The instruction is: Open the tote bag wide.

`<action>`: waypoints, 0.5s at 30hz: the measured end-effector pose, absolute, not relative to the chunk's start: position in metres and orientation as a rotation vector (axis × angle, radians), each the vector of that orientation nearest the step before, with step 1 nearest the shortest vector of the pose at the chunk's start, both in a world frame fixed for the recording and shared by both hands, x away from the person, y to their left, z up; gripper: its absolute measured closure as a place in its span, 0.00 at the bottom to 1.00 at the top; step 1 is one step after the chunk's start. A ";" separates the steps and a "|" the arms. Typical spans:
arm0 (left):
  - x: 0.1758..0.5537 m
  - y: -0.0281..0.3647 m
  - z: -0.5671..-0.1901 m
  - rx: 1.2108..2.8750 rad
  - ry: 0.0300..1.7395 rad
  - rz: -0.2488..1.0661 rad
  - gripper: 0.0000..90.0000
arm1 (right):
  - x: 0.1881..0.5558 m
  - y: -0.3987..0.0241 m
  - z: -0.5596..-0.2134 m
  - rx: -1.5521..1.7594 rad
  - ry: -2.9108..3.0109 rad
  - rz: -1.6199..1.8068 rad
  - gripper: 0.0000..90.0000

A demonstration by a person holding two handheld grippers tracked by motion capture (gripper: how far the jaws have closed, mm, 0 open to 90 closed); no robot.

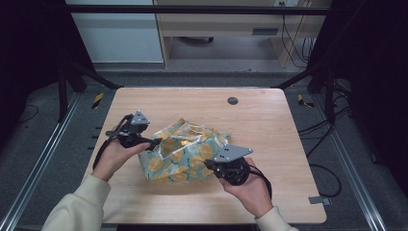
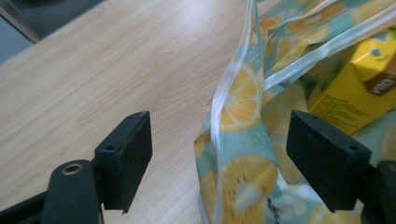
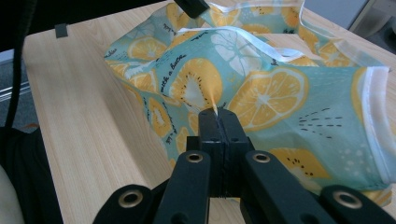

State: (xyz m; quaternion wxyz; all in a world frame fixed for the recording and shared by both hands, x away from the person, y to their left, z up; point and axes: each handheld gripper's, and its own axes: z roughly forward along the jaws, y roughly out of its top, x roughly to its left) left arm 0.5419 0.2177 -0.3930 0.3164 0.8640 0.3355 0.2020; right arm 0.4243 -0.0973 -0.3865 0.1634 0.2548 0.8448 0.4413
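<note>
A teal cloth bag printed with lemon and orange slices lies crumpled in the middle of the wooden table. In the left gripper view a yellow drink carton sits inside it. My left gripper stands at the bag's left side, jaws wide open. The bag's white-trimmed rim rises between its pads without touching them. My right gripper is at the bag's near right edge, shut on a pinch of the fabric.
The bare table spreads around the bag, with a round cable hole at the back. A small grey clip sits at the right front edge. Black frame posts and floor cables surround the table.
</note>
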 end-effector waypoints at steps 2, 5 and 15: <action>0.548 0.212 -0.396 2.295 0.870 0.536 0.24 | 0.424 -0.097 -0.388 0.728 2.411 1.262 1.00; 0.556 0.204 -0.400 2.317 0.873 0.514 0.22 | 0.425 -0.099 -0.390 0.734 2.416 1.261 1.00; 0.568 0.192 -0.420 2.427 0.872 0.491 0.39 | 0.427 -0.101 -0.396 0.749 2.422 1.272 1.00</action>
